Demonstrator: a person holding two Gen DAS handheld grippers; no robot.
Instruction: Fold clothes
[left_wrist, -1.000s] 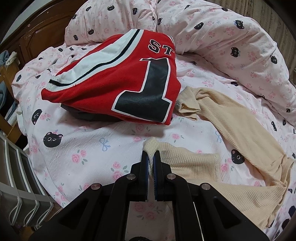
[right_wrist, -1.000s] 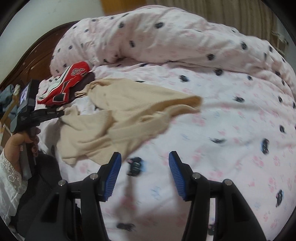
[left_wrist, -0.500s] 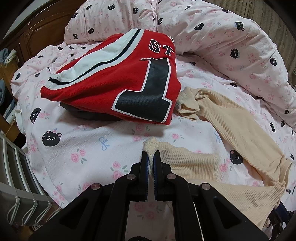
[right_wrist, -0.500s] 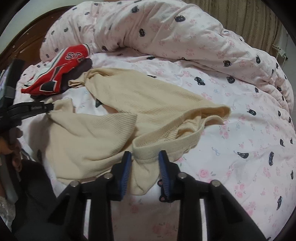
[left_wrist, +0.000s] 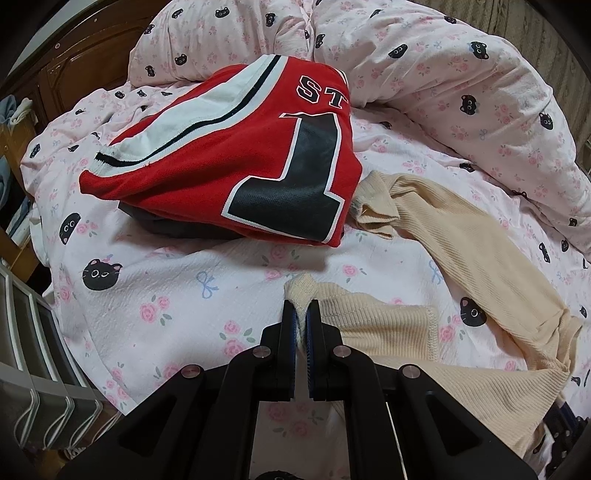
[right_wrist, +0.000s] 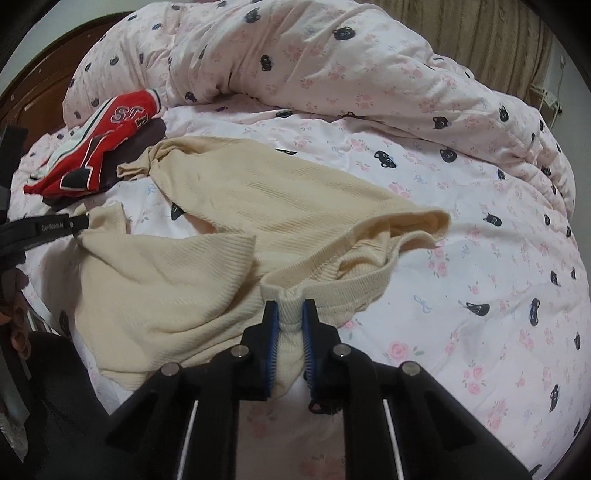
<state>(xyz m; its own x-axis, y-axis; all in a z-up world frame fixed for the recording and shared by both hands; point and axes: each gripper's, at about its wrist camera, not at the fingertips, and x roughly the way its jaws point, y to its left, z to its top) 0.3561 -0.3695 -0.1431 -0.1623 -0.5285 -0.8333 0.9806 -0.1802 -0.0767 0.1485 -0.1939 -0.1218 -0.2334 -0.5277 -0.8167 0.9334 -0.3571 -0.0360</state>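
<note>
So we've got both grippers clamped onto the same cream ribbed knit top (right_wrist: 207, 236), which is sprawled across the bed sheet (right_wrist: 461, 295) (white-pink with roses and little black cat faces). The left gripper (left_wrist: 302, 317) has its blue-padded fingers pressed nearly together on a small peak of the knit's edge, just a thin fold of fabric poking out past the tips. The right gripper (right_wrist: 290, 314) pinches a thicker bunch of ribbed hem, so its fingers sit a bit wider apart.

Our left wrist view gives the good look at the folded red jersey (left_wrist: 236, 170): big black "1", white and black stripes, lying on top of something dark and touching one crumpled sleeve end of the cream top. It barely shows the right gripper, only a dark sliver with some blue at the lower right edge.

Our right wrist view shows what the left one can't: the whole garment spread out, one opening gaping toward the right, plus the left gripper (right_wrist: 79, 224) off to the side biting the far corner, with a hand (right_wrist: 16, 295) behind it. The bunched-up duvet (right_wrist: 332, 66) in matching print fills the back of both views.
</note>
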